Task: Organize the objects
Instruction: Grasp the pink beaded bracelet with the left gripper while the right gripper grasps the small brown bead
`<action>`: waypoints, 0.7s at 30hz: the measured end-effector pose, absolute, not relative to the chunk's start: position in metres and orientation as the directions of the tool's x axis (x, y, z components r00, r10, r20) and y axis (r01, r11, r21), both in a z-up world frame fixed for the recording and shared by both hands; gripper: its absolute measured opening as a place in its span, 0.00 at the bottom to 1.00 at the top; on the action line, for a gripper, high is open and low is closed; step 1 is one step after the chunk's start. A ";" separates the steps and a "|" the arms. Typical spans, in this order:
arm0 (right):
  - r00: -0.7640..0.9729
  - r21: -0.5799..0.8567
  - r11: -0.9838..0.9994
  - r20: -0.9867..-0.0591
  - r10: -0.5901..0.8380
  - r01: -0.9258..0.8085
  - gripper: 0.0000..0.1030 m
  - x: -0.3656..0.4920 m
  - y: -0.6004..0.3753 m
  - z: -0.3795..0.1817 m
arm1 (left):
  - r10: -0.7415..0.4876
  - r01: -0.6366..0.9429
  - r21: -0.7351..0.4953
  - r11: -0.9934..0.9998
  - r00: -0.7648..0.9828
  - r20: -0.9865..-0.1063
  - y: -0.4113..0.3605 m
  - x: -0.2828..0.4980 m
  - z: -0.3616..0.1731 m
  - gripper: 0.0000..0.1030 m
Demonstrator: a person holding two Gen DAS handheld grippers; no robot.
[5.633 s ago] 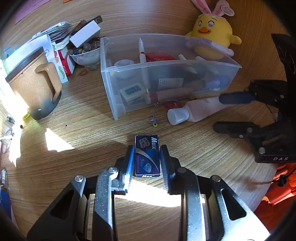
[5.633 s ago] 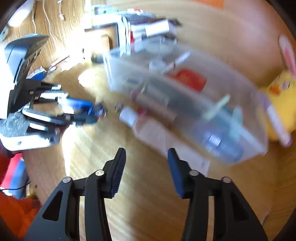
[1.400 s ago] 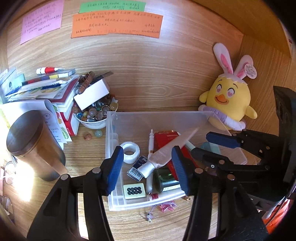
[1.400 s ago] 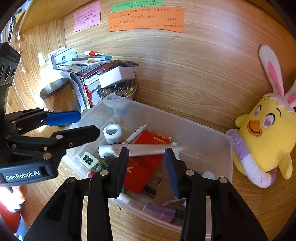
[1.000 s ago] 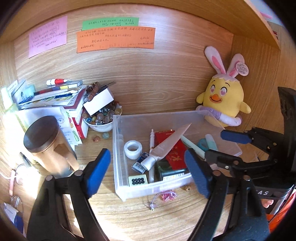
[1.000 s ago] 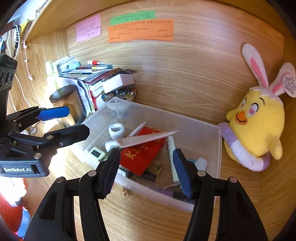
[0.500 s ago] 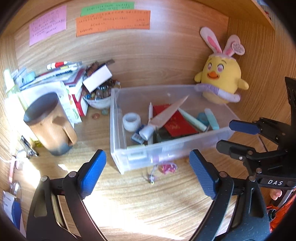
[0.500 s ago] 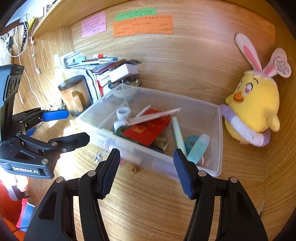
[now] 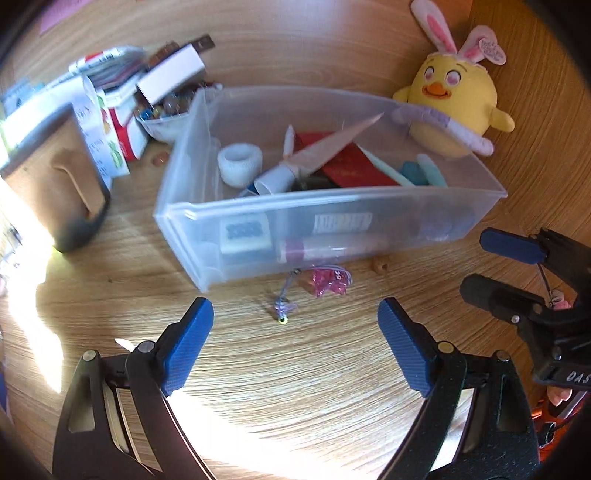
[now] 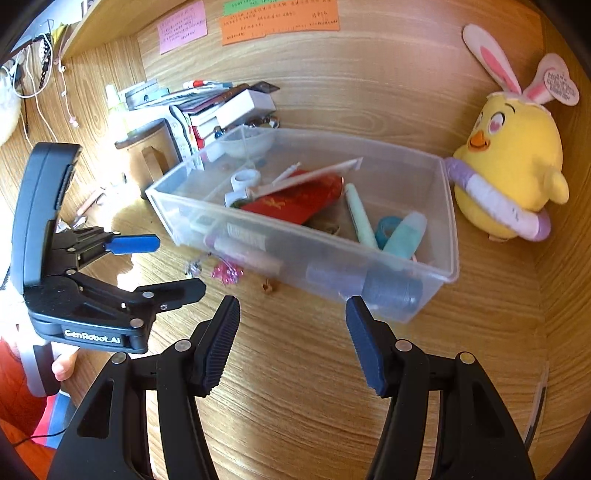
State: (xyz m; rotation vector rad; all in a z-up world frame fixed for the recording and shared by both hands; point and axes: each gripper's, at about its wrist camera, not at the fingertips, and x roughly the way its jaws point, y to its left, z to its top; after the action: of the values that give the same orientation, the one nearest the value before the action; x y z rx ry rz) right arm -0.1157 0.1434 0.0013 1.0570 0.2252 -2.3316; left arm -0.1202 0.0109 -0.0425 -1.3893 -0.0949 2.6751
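A clear plastic bin [image 9: 332, 206] [image 10: 448, 236] on the wooden desk holds a white tape roll [image 9: 240, 165], a pale tube [image 9: 317, 155], a red packet [image 10: 291, 203] and several small items. In front of the bin lie a pink trinket [image 9: 328, 282] [image 10: 226, 272], a small charm on a chain [image 9: 283, 306] and a tan bead [image 9: 380, 264]. My left gripper [image 9: 295, 343] is open wide and empty, above the desk just short of the charm. My right gripper [image 10: 293, 339] is open and empty, near the bin's front right corner.
A yellow plush chick [image 9: 452, 103] [image 10: 513, 173] sits right of the bin. A brown lidded mug [image 9: 62, 184], stacked books and boxes [image 10: 214, 107] and a bowl of beads [image 9: 162, 114] stand to the left. A wooden wall with sticky notes [image 10: 280, 18] backs the desk.
The small blue box and the pale tube went from the desk into the bin. Both grippers opened, pulled back and dropped toward the desk in front of the bin.
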 end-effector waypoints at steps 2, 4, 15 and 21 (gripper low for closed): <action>-0.521 0.081 -0.827 -0.741 -0.424 0.557 0.54 -0.116 0.144 -0.003 | 0.143 -0.085 -0.115 -0.990 -0.558 -0.818 0.014 -0.123 -0.045 0.82; -0.519 0.082 -0.829 -0.745 -0.419 0.553 0.54 -0.117 0.144 -0.007 | 0.138 -0.092 -0.105 -0.990 -0.546 -0.826 0.018 -0.126 -0.048 0.73; -0.505 0.087 -0.829 -0.756 -0.416 0.553 0.43 -0.124 0.138 -0.019 | 0.121 -0.107 -0.074 -0.992 -0.555 -0.823 0.030 -0.131 -0.052 0.45; -0.491 0.096 -0.826 -0.764 -0.419 0.556 0.38 -0.127 0.133 -0.023 | 0.137 -0.120 -0.083 -0.989 -0.571 -0.809 0.027 -0.128 -0.051 0.20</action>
State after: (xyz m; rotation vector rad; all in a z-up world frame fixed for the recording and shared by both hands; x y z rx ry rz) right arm -0.1269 0.1327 -0.0226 1.1169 0.2195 -2.3004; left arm -0.1282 0.0268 -0.0512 -1.3733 -0.0280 2.6628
